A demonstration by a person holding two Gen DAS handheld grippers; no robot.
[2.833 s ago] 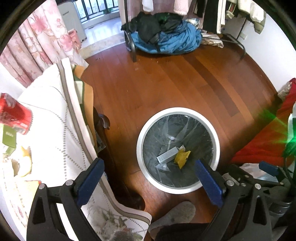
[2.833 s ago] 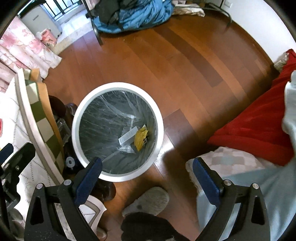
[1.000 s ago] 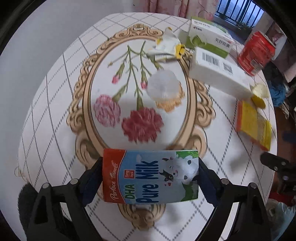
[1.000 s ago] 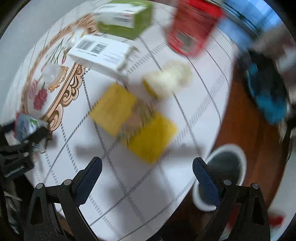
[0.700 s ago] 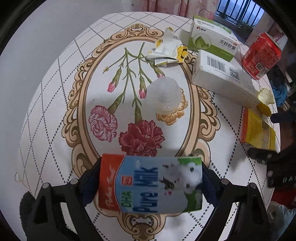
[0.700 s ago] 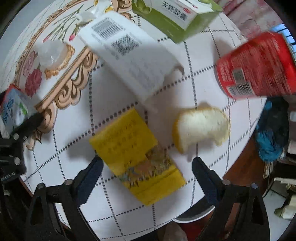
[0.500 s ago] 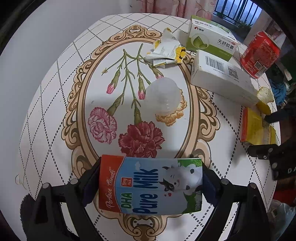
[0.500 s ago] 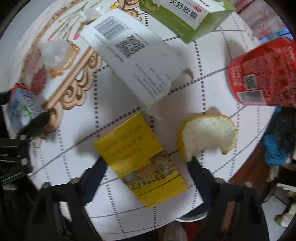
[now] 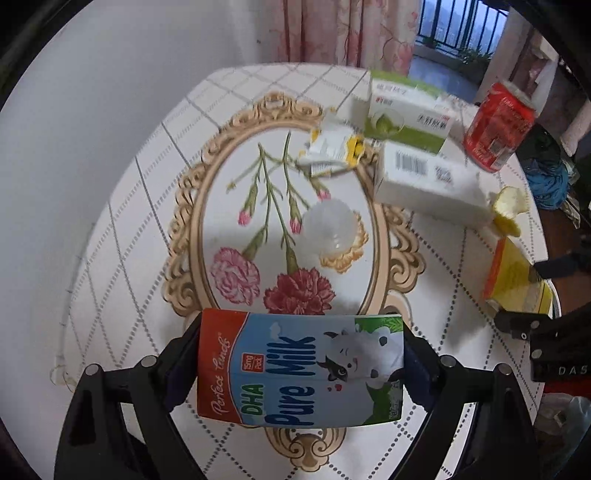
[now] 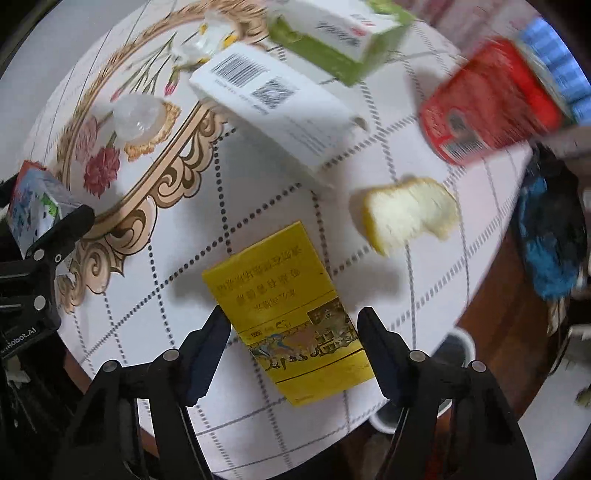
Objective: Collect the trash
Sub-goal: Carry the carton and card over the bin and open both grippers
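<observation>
We saw the left gripper (image 9: 301, 367) clamping a milk carton (image 9: 300, 367) above the tablecloth (image 9: 155, 206), near its embroidered flowers (image 9: 273, 280).

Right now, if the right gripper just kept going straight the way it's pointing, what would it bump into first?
Probably the yellow box: it lies flat on the table between the right gripper's open fingers. Depth is hard to judge.

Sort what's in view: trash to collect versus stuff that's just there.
Trash to collect:
milk carton, held in the left gripper
yellow box, between the right gripper fingers
peel
red can
white box
green box
torn wrapper
plastic cup

Just there:
tablecloth
curtain
</observation>
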